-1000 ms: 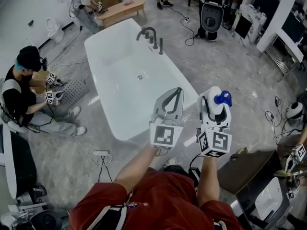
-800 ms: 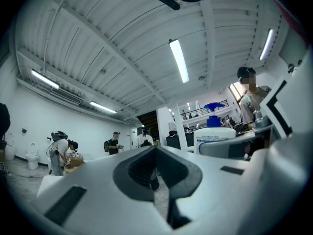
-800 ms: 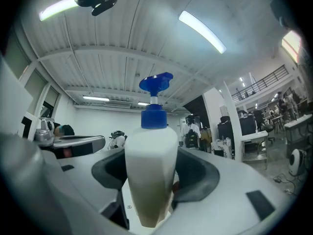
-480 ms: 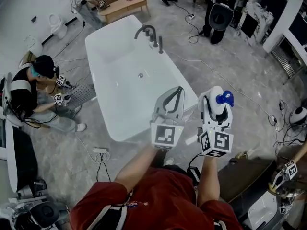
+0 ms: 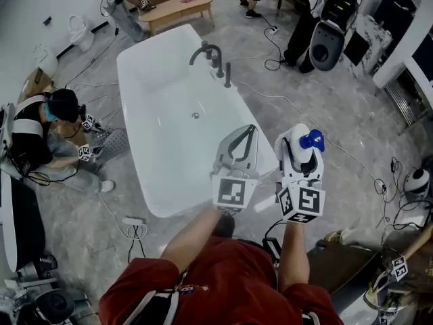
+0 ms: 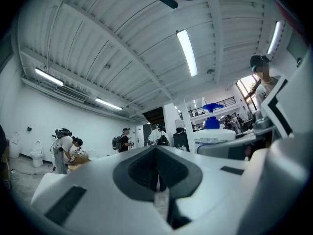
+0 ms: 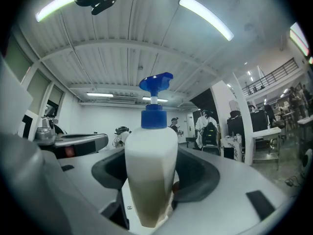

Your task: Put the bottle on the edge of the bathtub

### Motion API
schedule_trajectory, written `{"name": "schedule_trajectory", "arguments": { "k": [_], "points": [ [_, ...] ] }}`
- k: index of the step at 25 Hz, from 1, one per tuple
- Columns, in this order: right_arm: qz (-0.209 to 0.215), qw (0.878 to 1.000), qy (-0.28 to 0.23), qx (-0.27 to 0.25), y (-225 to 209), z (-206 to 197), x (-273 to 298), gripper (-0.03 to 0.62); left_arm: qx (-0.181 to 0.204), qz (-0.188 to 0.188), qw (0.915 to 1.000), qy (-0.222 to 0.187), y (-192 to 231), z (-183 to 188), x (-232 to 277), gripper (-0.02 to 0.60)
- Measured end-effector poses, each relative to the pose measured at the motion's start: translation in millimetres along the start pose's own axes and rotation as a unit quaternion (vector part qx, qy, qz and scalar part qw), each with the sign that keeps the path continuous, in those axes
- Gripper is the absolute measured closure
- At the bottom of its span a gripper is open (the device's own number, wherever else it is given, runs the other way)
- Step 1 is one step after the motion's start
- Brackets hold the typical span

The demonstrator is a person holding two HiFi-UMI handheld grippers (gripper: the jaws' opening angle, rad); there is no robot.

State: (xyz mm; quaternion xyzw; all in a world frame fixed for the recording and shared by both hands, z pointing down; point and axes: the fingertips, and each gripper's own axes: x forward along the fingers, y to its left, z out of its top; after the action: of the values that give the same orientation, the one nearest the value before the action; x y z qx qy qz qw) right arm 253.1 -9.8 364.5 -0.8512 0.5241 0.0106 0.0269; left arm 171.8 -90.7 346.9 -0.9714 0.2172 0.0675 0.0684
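Note:
A white bottle (image 7: 151, 160) with a blue pump head (image 5: 312, 139) stands upright between the jaws of my right gripper (image 5: 300, 141), which is shut on its body. It hangs in the air just off the near right corner of the white bathtub (image 5: 152, 90). In the right gripper view the bottle fills the gap of the right gripper (image 7: 150, 185). My left gripper (image 5: 249, 130) is beside it, over the tub's near end, with its tips together and nothing held. In the left gripper view the left gripper (image 6: 157, 150) is shut, and the bottle (image 6: 213, 133) shows to its right.
A dark faucet (image 5: 211, 51) stands on the tub's far right rim. A person (image 5: 40, 137) sits on the floor to the left of the tub. Cables and a power strip (image 5: 132, 221) lie on the grey floor. A wooden bench (image 5: 177, 7) and a toilet (image 5: 80, 31) stand beyond.
Both grippers keep their places in the head view, the bottle still held. The camera has drifted, so the tub and the seated person sit slightly differently in the picture.

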Motion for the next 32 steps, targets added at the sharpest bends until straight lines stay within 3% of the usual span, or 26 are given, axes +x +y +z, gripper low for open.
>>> {"name": "schedule_trajectory", "arguments": {
  "k": [4, 15, 21, 32],
  "points": [
    [0.011, 1.0, -0.001, -0.005, 1.4, 8.7, 49.0, 0.326, 0.026, 0.003, 0.9996, -0.004, 30.3, 2.3, 34.5, 0.566],
    [0.048, 0.999, 0.002, -0.019, 25.7, 14.3, 144.4, 0.326, 0.038, 0.046, 0.9982, 0.003, 108.3, -1.1, 83.4, 0.566],
    [0.075, 0.997, 0.006, -0.014, 32.8, 1.6, 166.3, 0.326, 0.007, 0.08, 0.9968, 0.003, 121.8, -13.3, 85.9, 0.566],
    [0.152, 0.988, 0.018, 0.0, 2.2, -14.3, 228.6, 0.326, 0.043, 0.142, 0.9884, 0.033, 123.0, -39.3, 135.8, 0.566]
  ]
}}
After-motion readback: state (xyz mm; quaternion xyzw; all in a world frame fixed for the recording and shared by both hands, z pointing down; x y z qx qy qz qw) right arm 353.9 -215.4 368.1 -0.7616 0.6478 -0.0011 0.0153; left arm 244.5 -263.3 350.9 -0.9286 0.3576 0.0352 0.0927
